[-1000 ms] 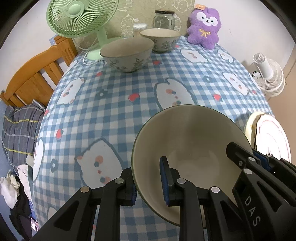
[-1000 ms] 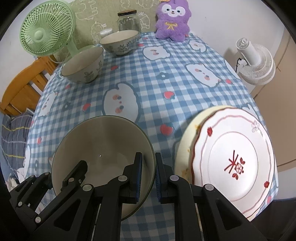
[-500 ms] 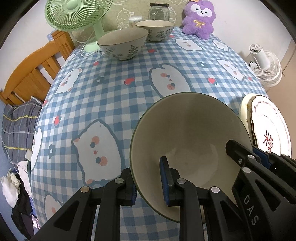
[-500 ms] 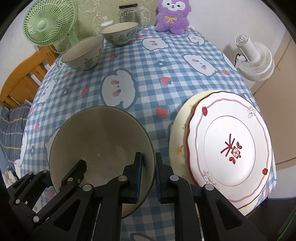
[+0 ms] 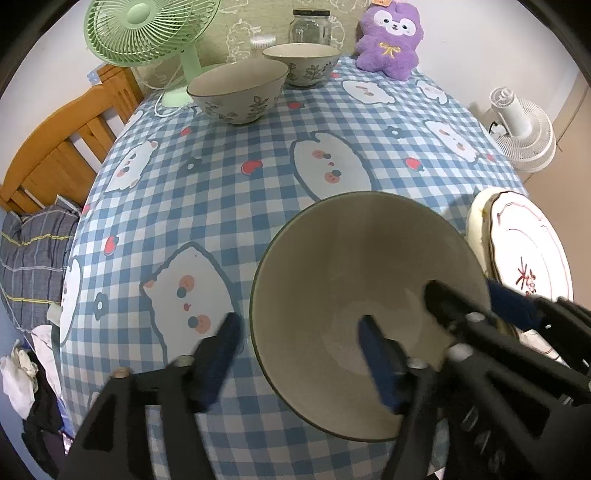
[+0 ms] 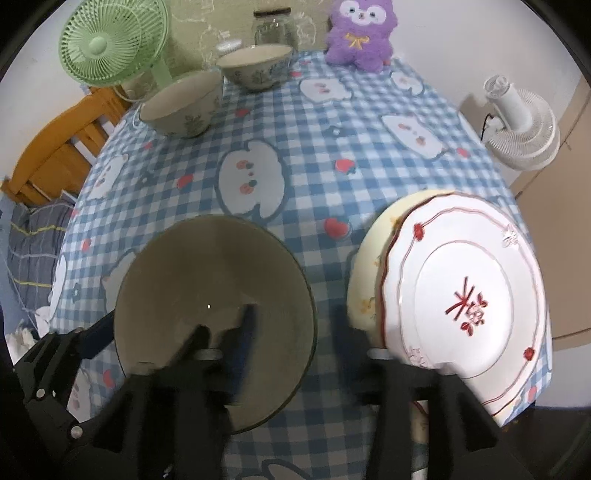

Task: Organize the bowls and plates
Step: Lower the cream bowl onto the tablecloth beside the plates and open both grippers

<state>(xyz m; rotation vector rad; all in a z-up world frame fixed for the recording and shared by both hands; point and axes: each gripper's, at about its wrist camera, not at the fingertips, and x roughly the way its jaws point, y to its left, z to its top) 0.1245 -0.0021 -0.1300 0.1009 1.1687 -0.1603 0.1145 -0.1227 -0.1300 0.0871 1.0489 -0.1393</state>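
Two blurred fingers are filling the bottom of the left wrist view: the left claw [image 5: 299, 354] is standing wide open, one finger outside the near bowl [image 5: 369, 258] on the tablecloth side and the other inside it, and whether either pad is touching the rim is too smeared to tell. The bowl is sitting on the checked tablecloth [image 5: 229, 192] near the front edge. The right claw [image 5: 480, 306] is reaching in from the right, one finger inside the bowl and its blue-padded partner outside the rim. The plates [image 5: 524, 258] are being cut off at the right edge, so only part of the red mark is showing. Two patterned bowls [image 5: 240, 92] are sitting far back beside a green fan [image 5: 144, 29], a glass jar [image 5: 309, 26] and a purple plush toy [image 5: 391, 40].

From the right wrist view, the plates [image 6: 465, 295] are showing almost whole: a white one with red trim is lying on a yellowish one, just right of the bowl [image 6: 214, 295], overhanging the table edge. The right claw [image 6: 314, 332] is spread wide, one blurred finger inside the bowl, the other's tip hidden under the plate rim. It is gripping nothing. Part of the left claw [image 6: 51, 362] is showing at the lower left, its tips hidden behind the bowl.
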